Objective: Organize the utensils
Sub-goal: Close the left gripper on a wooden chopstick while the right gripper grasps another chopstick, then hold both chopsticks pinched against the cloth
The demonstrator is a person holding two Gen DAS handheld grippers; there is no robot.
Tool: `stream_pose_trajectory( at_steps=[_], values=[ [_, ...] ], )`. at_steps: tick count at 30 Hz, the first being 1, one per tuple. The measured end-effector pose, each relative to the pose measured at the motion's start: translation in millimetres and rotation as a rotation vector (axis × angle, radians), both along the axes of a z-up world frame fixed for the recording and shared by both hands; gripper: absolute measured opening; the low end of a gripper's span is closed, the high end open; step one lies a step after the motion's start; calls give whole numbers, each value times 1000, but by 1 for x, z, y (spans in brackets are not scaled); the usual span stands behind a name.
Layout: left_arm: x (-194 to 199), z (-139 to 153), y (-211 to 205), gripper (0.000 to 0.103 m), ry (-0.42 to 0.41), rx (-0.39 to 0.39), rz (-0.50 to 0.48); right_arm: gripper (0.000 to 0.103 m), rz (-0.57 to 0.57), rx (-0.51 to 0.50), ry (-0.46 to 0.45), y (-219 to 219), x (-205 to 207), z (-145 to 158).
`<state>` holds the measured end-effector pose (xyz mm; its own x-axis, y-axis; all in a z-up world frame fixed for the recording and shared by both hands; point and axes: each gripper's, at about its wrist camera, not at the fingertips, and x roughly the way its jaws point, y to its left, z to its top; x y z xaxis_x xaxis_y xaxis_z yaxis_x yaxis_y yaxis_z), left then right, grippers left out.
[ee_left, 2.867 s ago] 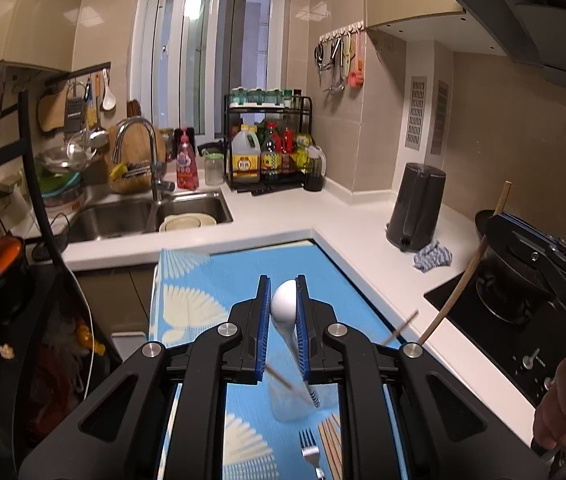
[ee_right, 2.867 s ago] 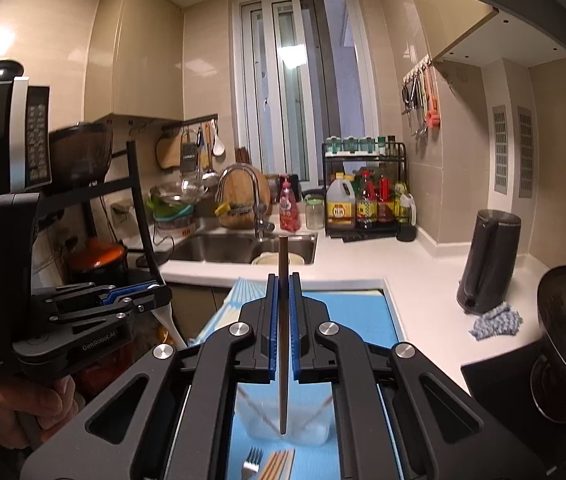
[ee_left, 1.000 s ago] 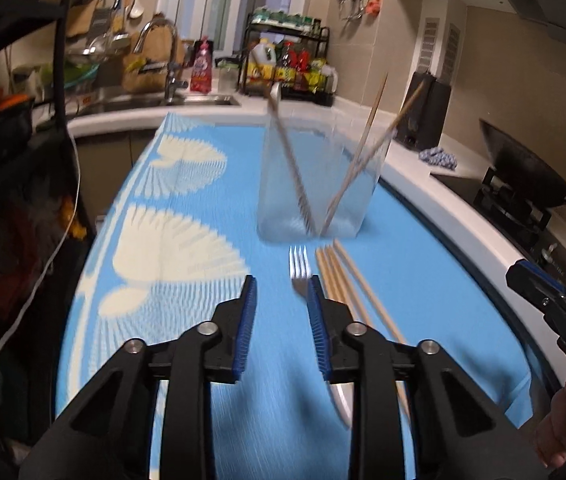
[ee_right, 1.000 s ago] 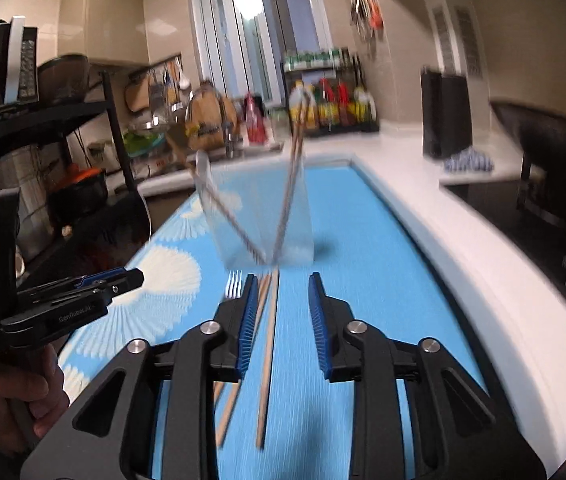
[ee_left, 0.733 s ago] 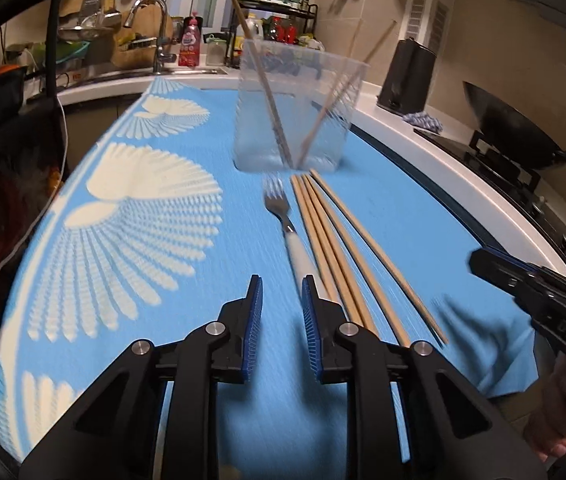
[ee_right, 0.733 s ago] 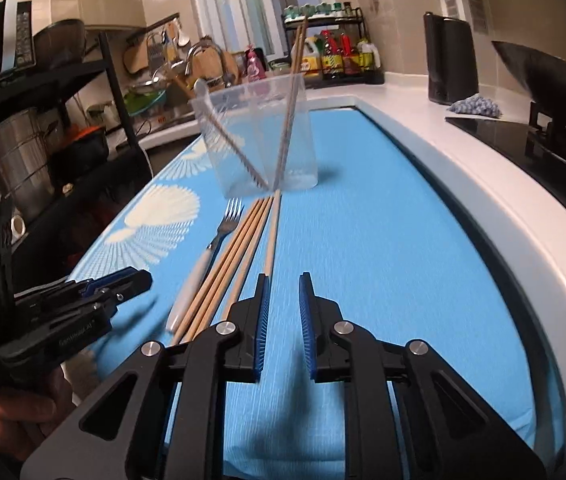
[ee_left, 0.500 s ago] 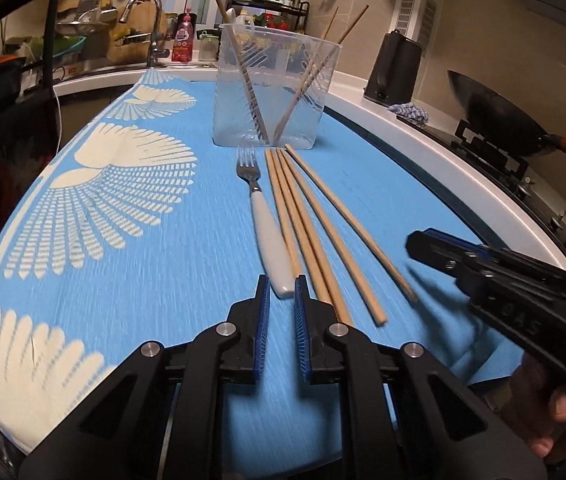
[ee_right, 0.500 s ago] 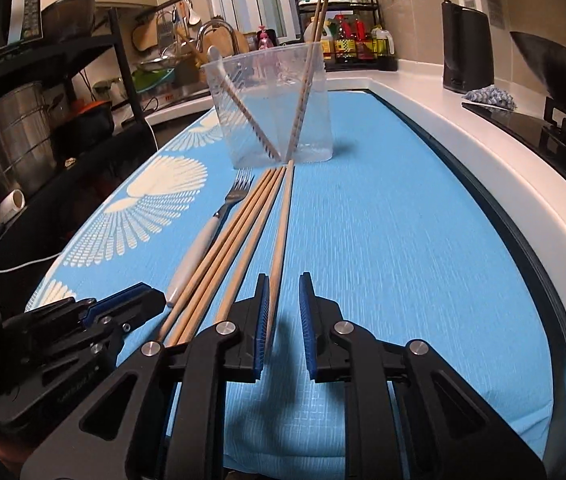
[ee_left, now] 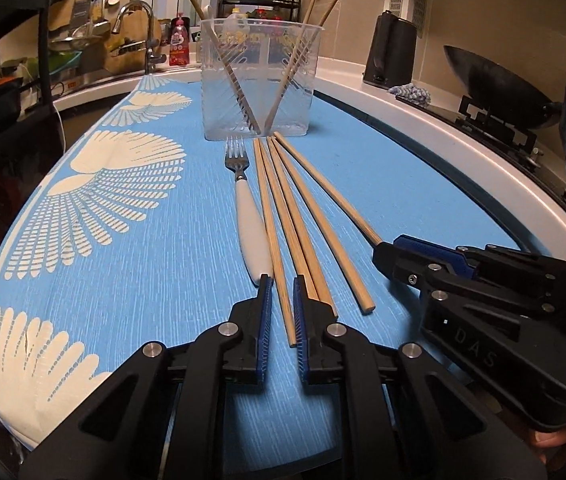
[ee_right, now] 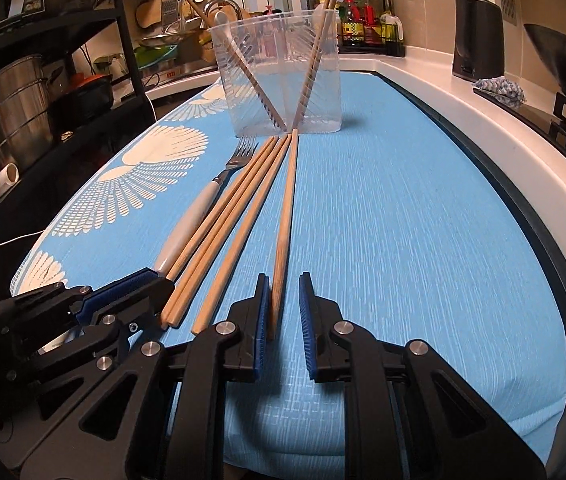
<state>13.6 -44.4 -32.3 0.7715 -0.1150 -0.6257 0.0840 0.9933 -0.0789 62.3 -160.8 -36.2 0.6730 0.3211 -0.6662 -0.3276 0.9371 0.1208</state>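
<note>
While its tips rest low on the blue mat (ee_left: 123, 260), the left tool (ee_left: 282, 292) has just been closing its jaws, which now stand in a narrow slot pinched on the near end of the leftmost chopstick (ee_left: 271, 216). That stick runs straight ahead of the tool toward the cup (ee_left: 259, 80). Just left of the tool's left finger lies the white handle end of the fork (ee_left: 249, 224), tines pointing away. Just right of its right finger lie the two middle chopsticks (ee_left: 297, 220), side by side.

Further right, the right tool (ee_right: 285, 292) straddles the near end of the rightmost chopstick (ee_right: 289, 200). Its jaws are slightly apart: the stick sits against the left pad, with a clear gap to the right pad. The two tools are close together, tips nearly level.

Well ahead of both, the clear cup stands upright on the mat, holding three leaning chopsticks and a white spoon.
</note>
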Motion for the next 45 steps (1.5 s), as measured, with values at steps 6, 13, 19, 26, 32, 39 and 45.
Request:
stream_pose_trajectory(
  at_steps=[6,13,19,26,32,39,45],
  values=[
    [0,1,-6,6,-7,39,7,5,-4,-8,-1,0,1,-1],
    [-3,1,11,5,-6,45,54,5,-70,-16,12,-17,2,0],
    [-12,1,27,5,-11,38,88,6,-114,-32,7,-28,-2,-1],
    [-12,-2,25,7,-35,28,61,12,-108,-29,-7,-25,-4,-2],
    [-9,-4,21,7,-66,41,63,14,-100,-25,-14,-25,-4,-2],
    [-2,-4,17,7,-85,44,73,14,-92,-22,-30,-24,-1,-3],
    [0,-5,15,7,-104,63,72,14,-91,-19,-43,-24,2,-4]
  ],
)
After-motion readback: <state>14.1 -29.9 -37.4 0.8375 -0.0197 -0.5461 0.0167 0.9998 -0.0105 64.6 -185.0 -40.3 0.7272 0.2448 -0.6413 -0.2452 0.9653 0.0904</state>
